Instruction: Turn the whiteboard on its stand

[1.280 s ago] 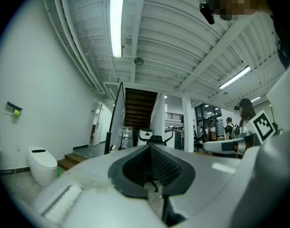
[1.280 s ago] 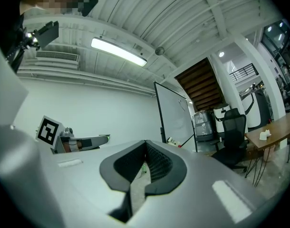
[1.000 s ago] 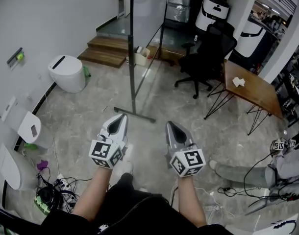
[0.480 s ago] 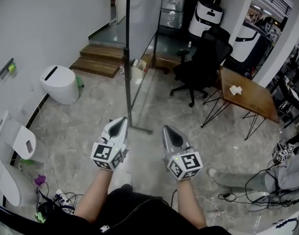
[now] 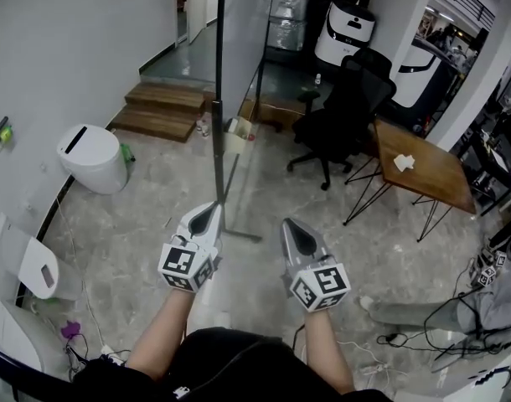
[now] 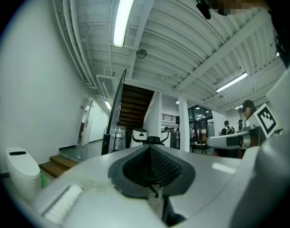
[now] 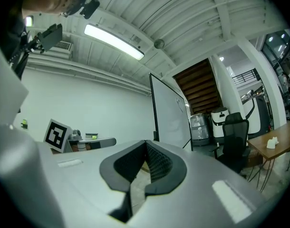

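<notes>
Stepped in closer to the whiteboard (image 5: 243, 32) over the last second, so now got the foot of its stand (image 5: 239, 235) on the floor just ahead of the tips, roughly between them, instead of well out in front.

Holding the left tongs (image 5: 208, 216) pressed together, nothing pinched. Same deal with the right tongs (image 5: 296, 231): pads together, empty. Keeping both side by side, a little apart, pointing forward.

From the head view, got the left tip lined up right against the stand's dark upright pole (image 5: 218, 115); can't tell whether actually touching or just overlapping. Seeing the board nearly edge-on from there, rising up and away beyond the left tongs. From the right gripper view, looking at its white face instead, ahead and slightly right of those pads, standing upright.

Further out, ahead and right of the right tongs: a black office chair (image 5: 349, 107), then a wooden surface (image 5: 436, 174) on thin metal legs with a crumpled tissue (image 5: 404, 162) on it. Way past the board: a white robot (image 5: 343, 33). Off left of the left tongs: a white toilet (image 5: 92, 157), plus wooden steps (image 5: 163, 107) beyond it. Low right, near the right tongs' arm: someone's grey trouser leg (image 5: 406, 312) stretched across the floor.
</notes>
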A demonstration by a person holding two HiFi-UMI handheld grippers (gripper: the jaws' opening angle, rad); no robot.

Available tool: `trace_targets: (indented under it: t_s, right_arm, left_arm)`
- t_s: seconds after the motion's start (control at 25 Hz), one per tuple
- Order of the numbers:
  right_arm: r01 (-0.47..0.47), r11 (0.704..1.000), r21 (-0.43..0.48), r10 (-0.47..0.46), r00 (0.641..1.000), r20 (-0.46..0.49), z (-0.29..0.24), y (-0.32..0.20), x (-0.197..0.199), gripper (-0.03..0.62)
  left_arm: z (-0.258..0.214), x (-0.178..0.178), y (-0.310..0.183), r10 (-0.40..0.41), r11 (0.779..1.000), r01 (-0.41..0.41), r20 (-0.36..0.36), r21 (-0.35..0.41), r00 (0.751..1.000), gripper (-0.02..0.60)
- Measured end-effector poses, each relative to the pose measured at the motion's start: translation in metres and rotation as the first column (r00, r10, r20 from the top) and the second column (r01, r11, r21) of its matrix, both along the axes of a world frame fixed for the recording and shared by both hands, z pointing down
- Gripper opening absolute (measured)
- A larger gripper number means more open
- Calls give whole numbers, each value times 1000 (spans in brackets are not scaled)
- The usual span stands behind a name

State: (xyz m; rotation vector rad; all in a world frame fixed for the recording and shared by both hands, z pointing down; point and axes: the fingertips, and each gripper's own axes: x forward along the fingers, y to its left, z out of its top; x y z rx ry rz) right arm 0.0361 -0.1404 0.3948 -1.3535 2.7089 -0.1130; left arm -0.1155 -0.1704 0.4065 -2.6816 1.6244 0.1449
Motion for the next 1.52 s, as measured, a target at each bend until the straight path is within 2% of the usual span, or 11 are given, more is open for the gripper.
trace_targets:
  t_s: [0.28,0.68,1.04,1.52]
  right_arm:
    - [-34,999,15,34,999,0,-1,-55,-25,9]
    - [-39,999,14,39,999,-17,3,-96,-59,8]
    - [-38,999,20,38,999,-26,3,-113,-54,8]
    - [-2,999,33,2,1000,-23,-8,-149,-33,8]
  left_arm:
    - [-3,-23,-63,36,999,-36,20,-2,999,3]
    - [-1,-55,-113,57,998,-57,32,2,998,3]
    - [6,-56,-142,30,999,-28,59,-23,998,3]
    - [12,-46,-198,-23,1000,24,99,-9,995,3]
